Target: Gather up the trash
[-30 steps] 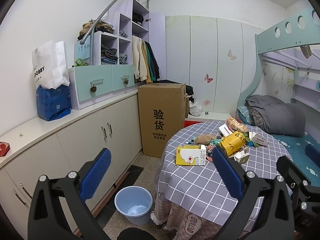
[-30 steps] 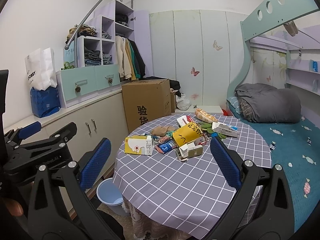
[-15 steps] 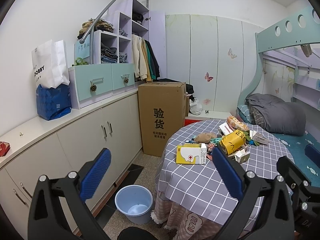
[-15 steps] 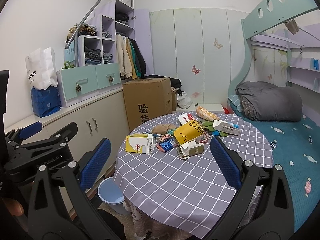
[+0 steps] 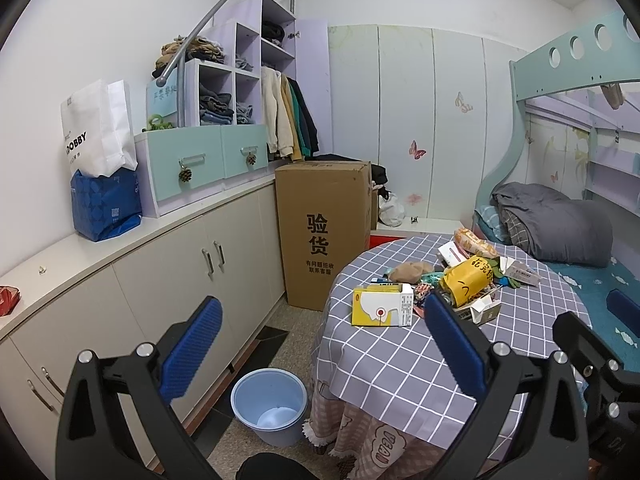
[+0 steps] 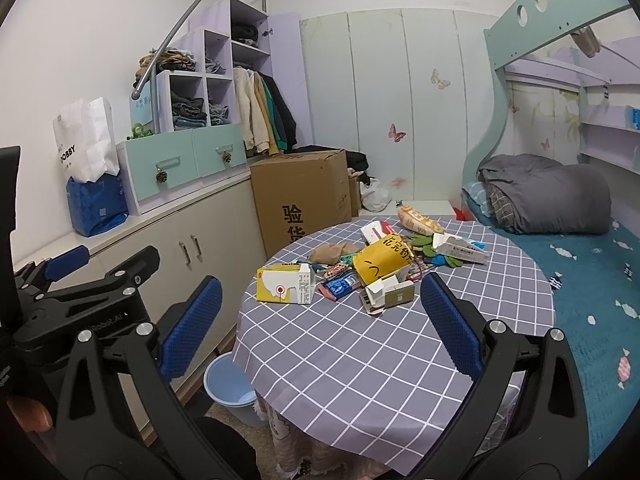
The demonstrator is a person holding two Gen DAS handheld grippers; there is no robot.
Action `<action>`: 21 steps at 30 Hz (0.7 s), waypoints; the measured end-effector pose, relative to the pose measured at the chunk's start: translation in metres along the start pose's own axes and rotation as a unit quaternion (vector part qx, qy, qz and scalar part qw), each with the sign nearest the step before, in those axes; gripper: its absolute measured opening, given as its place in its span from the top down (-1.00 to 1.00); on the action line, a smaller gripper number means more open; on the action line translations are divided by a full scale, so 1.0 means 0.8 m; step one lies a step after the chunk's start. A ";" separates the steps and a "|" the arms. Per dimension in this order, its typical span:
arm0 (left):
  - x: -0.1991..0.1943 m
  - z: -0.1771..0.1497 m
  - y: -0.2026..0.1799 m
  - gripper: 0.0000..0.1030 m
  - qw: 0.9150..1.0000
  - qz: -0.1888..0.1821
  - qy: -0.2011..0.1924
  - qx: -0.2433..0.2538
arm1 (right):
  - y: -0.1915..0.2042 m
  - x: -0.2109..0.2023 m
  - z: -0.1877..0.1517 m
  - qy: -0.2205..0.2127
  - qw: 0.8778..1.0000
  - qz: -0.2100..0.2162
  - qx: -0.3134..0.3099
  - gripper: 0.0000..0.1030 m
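1. Both cameras sit a touch closer to the round surface (image 6: 360,360) than a second ago; nothing on it has shifted.
2. We hold the left gripper (image 5: 320,344) with its blue fingers (image 5: 192,344) wide apart and empty, hanging over the floor at the surface's 9 o'clock side.
3. We hold the right gripper (image 6: 316,332) with its fingers (image 6: 448,328) spread just as wide, empty, above the near edge of the checked cloth.
4. The trash lies heaped toward the far half of the surface: a yellow-and-white carton (image 6: 285,289) at 10 o'clock of the pile, a yellow crumpled bag (image 6: 382,260) in the middle, a small opened box (image 6: 386,296) just in front of it, and snack wrappers (image 6: 338,285) between carton and box.
5. A light-blue bin (image 5: 269,406) stands on the floor at the surface's 8 o'clock, beside the white cabinets (image 5: 160,280).
6. A tall cardboard box (image 5: 324,236) stands beyond the bin, at the surface's 11 o'clock.
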State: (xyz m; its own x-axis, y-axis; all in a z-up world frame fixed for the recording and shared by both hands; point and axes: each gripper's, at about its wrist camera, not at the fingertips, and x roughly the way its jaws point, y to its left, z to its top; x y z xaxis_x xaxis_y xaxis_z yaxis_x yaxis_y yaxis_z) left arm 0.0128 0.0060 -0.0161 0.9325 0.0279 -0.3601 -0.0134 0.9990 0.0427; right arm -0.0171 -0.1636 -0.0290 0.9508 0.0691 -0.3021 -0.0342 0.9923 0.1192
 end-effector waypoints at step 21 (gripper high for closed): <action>0.122 -0.027 -0.012 -0.92 0.992 -0.075 0.100 0.031 | -0.050 0.092 -0.026 0.077 0.996 -0.023 0.029 -0.88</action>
State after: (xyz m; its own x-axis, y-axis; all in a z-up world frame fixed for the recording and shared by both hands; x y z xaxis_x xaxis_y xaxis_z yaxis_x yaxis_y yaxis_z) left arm 0.0963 0.0000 -0.0715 0.8321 -0.1074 -0.5441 0.1470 0.9887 0.0296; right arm 0.0474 -0.1958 -0.0758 0.8926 0.0422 -0.4488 0.0310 0.9875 0.1547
